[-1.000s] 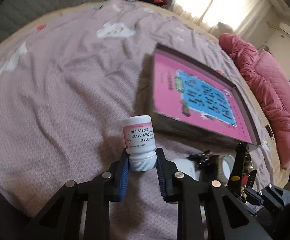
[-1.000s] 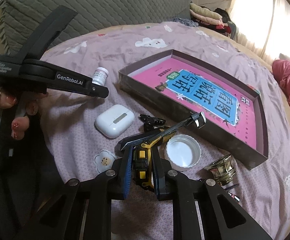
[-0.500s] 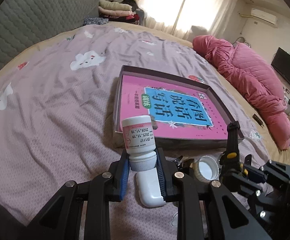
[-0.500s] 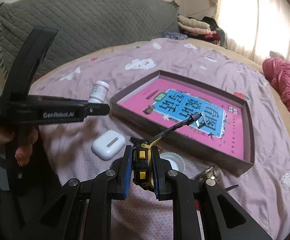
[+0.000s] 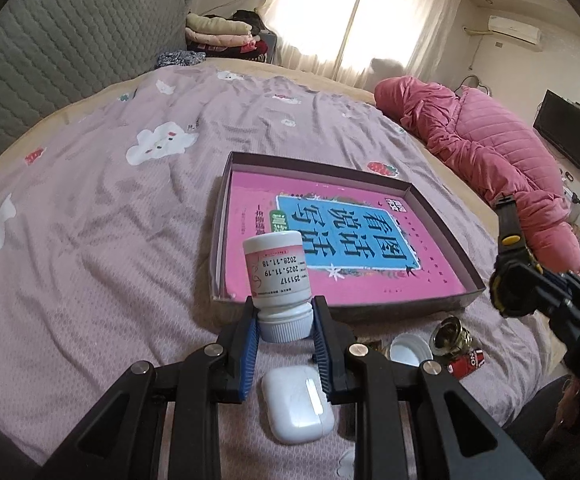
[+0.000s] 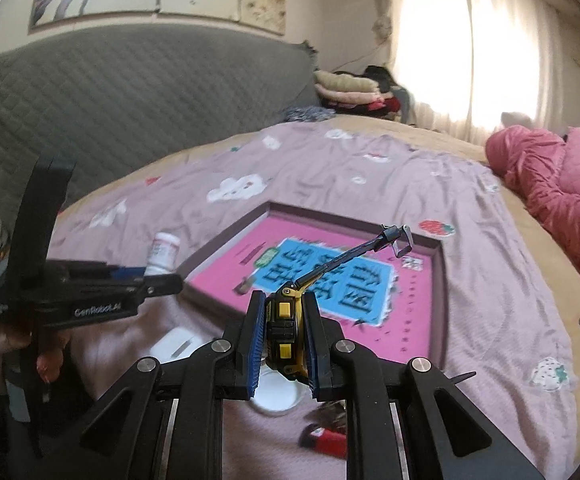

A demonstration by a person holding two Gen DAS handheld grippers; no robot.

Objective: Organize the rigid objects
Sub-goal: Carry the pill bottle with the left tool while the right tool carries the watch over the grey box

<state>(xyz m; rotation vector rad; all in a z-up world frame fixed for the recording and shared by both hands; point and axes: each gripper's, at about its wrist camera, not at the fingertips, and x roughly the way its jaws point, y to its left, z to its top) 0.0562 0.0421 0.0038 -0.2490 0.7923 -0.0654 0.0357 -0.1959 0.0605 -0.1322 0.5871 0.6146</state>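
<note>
Ahead of both tongs and a little below, the shallow box [image 5: 441, 216] is lying on the bed. My left tongs [image 5: 284, 330] are clamping a white pill bottle [image 5: 278, 272] by its cap, nearest the box's front wall; my right tongs [image 6: 280, 334] are gripping a yellow tape measure [image 6: 284, 324].

left gripper [image 5: 284, 334]: two black angular plastic arms, each with triangular cut-outs near the base
left gripper pads [image 5: 250, 350]: blue ribbed strips lining the inner faces of the jaws
left gripper screws [image 5: 214, 349]: round silver bolt heads, two on each arm
left gripper marking [image 6: 98, 311]: white "GenRobot.AI" lettering on the black side panel
right gripper [image 6: 282, 338]: same black build, blue ribbed pads, silver bolt heads
person's hand [image 6: 30, 354]: fingers wrapped round a black handle, fingernails painted pinkish-red
</note>
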